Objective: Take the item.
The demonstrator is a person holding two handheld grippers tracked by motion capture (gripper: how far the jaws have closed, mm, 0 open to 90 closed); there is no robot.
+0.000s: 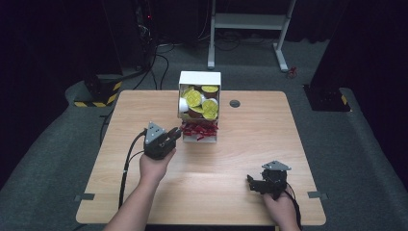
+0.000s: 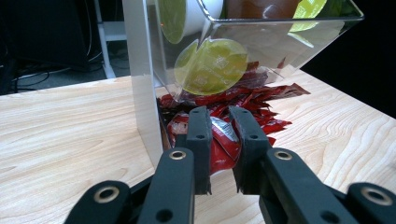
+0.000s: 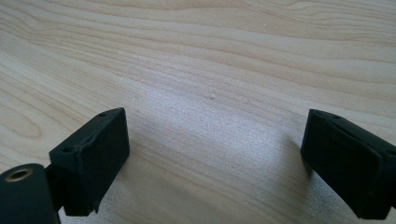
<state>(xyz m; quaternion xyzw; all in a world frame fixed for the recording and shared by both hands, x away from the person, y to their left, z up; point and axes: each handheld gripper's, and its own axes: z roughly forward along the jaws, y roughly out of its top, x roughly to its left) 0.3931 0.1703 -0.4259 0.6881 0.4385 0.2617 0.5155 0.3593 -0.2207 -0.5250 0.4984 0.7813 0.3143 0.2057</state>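
Note:
A clear dispenser box with a white wall (image 1: 199, 78) (image 2: 140, 70) stands at the back middle of the wooden table (image 1: 144, 192). Its upper bin holds yellow-lidded cups (image 1: 195, 98) (image 2: 212, 65). Red sachets (image 1: 201, 131) (image 2: 264, 95) spill from its lower slot. My left gripper (image 1: 178, 133) (image 2: 219, 116) is at that slot, shut on one red sachet (image 2: 220, 142) that sits between its jaws. My right gripper (image 1: 251, 181) (image 3: 215, 135) rests low near the table's front right, open over bare wood with nothing between its jaws.
A dark round grommet (image 1: 235, 103) sits in the tabletop to the right of the dispenser. Beyond the table stand a white desk frame (image 1: 250, 21) and a black base with yellow stripes (image 1: 98, 96) on the grey floor.

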